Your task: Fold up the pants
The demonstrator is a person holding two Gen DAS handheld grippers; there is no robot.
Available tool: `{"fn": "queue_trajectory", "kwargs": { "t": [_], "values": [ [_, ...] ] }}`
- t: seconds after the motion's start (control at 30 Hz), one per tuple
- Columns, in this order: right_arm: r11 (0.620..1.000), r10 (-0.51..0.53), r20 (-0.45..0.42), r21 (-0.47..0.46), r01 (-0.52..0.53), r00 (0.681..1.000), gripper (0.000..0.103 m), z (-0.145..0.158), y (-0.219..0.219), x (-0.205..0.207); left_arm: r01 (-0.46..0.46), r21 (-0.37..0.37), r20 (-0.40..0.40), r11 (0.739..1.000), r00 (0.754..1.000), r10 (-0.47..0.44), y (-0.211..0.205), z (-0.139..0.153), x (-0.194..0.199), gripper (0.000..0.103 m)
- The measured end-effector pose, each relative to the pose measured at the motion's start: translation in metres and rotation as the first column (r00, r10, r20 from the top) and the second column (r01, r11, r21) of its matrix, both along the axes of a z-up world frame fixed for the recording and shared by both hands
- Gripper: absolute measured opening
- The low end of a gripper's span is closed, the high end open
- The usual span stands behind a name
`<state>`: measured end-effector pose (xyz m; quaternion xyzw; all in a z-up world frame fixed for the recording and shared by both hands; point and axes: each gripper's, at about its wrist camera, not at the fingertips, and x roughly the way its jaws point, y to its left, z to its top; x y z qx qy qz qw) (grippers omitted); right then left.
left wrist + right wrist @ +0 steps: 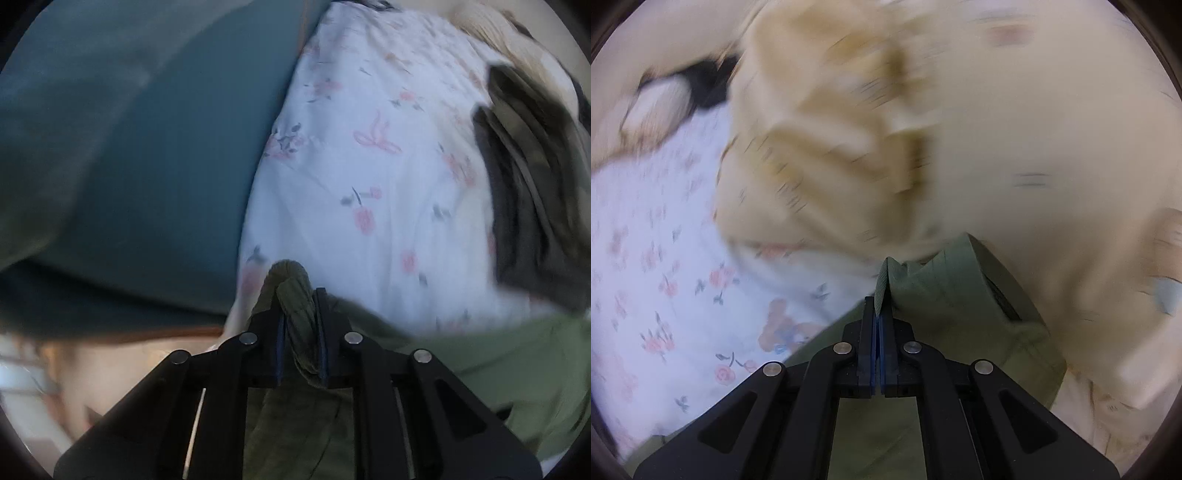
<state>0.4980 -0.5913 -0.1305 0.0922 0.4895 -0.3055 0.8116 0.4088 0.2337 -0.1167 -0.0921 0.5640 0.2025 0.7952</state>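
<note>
The pants [498, 362] are olive green and hang between my two grippers above a white sheet with pink flowers [369, 166]. My left gripper [300, 295] is shut on a bunched fold of the green cloth, which sticks out past the fingertips. My right gripper [880, 306] is shut on a thin edge of the pants [960, 291], near what looks like the waistband with a dark inner lining. The rest of the pants drapes below both grippers. Both views are blurred by motion.
The flowered sheet also shows in the right wrist view [665, 258]. A teal surface [147, 147] lies left of the sheet. Dark and camouflage clothes [528, 184] are piled at the right. A cream blanket or cloth heap [868, 129] lies beyond the right gripper.
</note>
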Motion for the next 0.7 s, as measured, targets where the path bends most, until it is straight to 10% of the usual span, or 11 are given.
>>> {"fn": "queue_trajectory", "kwargs": {
  "t": [0.1, 0.2, 0.27, 0.4, 0.53, 0.7],
  "values": [
    [0.995, 0.094, -0.001, -0.041, -0.094, 0.996, 0.028, -0.007, 0.011, 0.012, -0.008, -0.040, 0.031, 0.999, 0.999, 0.010, 0.004, 0.001, 0.001, 0.066],
    [0.979, 0.195, 0.023, -0.063, -0.193, 0.981, 0.059, 0.005, 0.013, 0.005, 0.056, 0.022, 0.105, 0.998, 0.993, -0.058, -0.014, 0.024, -0.018, 0.066],
    [0.965, 0.245, 0.063, -0.111, -0.237, 0.967, 0.062, 0.024, 0.018, -0.007, 0.098, 0.108, 0.184, 0.989, 0.976, -0.116, -0.034, 0.047, -0.040, 0.067],
    [0.922, 0.322, 0.093, -0.255, -0.290, 0.942, 0.077, 0.058, 0.023, -0.042, 0.196, 0.302, 0.346, 0.933, 0.889, -0.299, -0.084, 0.077, -0.084, 0.088],
    [0.924, 0.380, 0.121, -0.004, -0.382, 0.917, 0.077, 0.046, 0.014, -0.065, 0.378, 0.242, 0.243, 0.894, 0.868, -0.433, -0.116, 0.044, -0.072, 0.088],
    [0.844, 0.483, -0.001, 0.268, -0.465, 0.875, 0.062, -0.036, 0.034, -0.080, 0.378, 0.172, -0.041, 0.910, 0.925, -0.377, -0.108, -0.043, -0.046, 0.081]
  ]
}}
